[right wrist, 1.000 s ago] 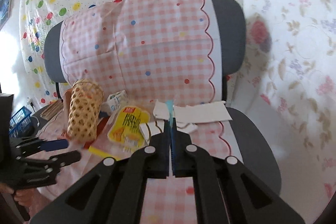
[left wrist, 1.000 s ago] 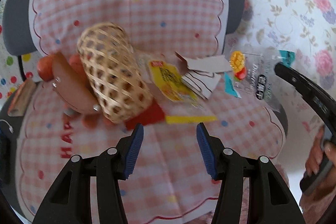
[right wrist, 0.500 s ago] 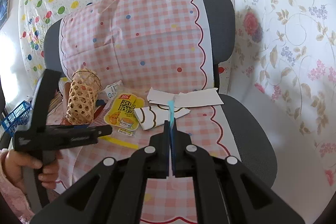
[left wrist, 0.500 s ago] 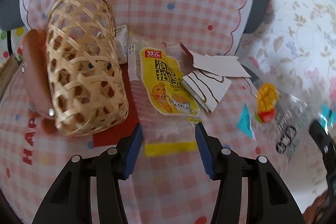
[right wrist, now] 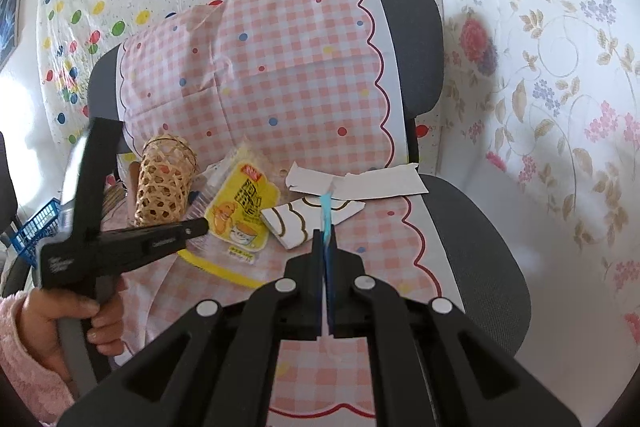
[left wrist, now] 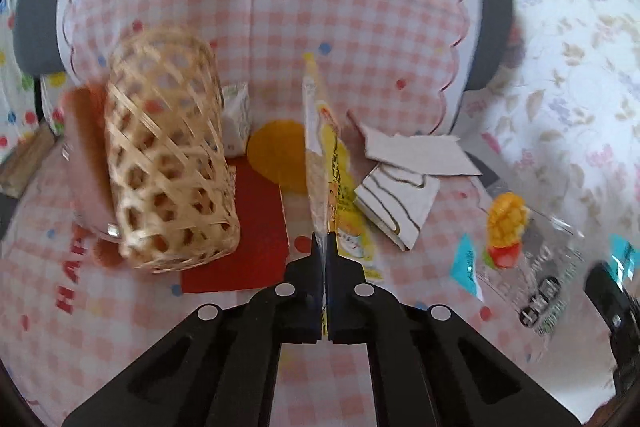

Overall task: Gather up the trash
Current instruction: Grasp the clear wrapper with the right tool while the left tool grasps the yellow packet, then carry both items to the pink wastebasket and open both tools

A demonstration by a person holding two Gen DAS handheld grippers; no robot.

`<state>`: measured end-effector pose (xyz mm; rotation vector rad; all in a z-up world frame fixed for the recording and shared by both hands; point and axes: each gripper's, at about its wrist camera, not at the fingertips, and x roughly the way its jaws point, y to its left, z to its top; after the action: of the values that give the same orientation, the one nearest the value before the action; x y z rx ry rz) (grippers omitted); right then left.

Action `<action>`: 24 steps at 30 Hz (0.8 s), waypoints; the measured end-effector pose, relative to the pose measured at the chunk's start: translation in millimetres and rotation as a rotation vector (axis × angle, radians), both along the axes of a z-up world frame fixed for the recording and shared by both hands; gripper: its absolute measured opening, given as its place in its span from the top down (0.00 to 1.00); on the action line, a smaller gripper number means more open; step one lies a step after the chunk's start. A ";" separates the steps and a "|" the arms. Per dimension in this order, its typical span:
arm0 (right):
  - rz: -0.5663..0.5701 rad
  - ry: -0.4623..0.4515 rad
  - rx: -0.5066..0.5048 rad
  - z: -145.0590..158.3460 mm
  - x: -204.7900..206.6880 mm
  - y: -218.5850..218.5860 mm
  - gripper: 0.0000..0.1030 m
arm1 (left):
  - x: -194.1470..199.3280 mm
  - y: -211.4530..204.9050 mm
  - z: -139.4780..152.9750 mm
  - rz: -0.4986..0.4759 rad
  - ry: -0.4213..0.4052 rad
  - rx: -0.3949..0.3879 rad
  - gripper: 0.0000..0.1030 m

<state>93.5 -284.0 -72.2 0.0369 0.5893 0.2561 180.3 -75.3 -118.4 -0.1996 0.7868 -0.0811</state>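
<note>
Only the left wrist view shows the clear plastic wrapper [left wrist: 536, 267] with the fruit picture hanging from the right gripper [right wrist: 325, 239]; the right wrist view shows just its blue edge pinched between that gripper's closed fingers, but adds the hand [right wrist: 60, 323] holding the left gripper [left wrist: 324, 247]. The left gripper's fingers are clamped on the yellow snack wrapper [left wrist: 336, 171], which rises edge-on straight ahead of them above the checked cloth [left wrist: 360, 7], beside the woven bamboo basket [left wrist: 168, 151] and torn cardboard [left wrist: 416, 155].
</note>
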 end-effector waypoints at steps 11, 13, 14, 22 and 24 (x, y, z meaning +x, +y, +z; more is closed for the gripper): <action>-0.034 -0.078 0.063 30.0 -33.1 -10.8 0.99 | -71.6 27.7 73.3 -0.051 -0.220 0.052 0.99; -0.051 -0.087 0.069 35.0 -43.2 -14.5 0.99 | -85.4 24.2 78.3 -0.079 -0.253 0.063 0.99; -0.058 -0.090 0.073 36.5 -47.0 -16.2 0.99 | -93.3 20.2 78.8 -0.091 -0.268 0.071 0.99; -0.162 -0.093 0.056 36.2 -101.0 -42.2 0.99 | -141.5 -32.9 59.6 -0.275 -0.299 0.026 0.99; -0.196 -0.091 0.036 33.2 -118.3 -50.6 0.99 | -152.4 -48.1 54.5 -0.329 -0.298 0.008 0.99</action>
<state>-24.8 -334.6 -39.0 0.1170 0.4868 0.0773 27.8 -123.4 -63.9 -0.0462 0.5167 -0.4094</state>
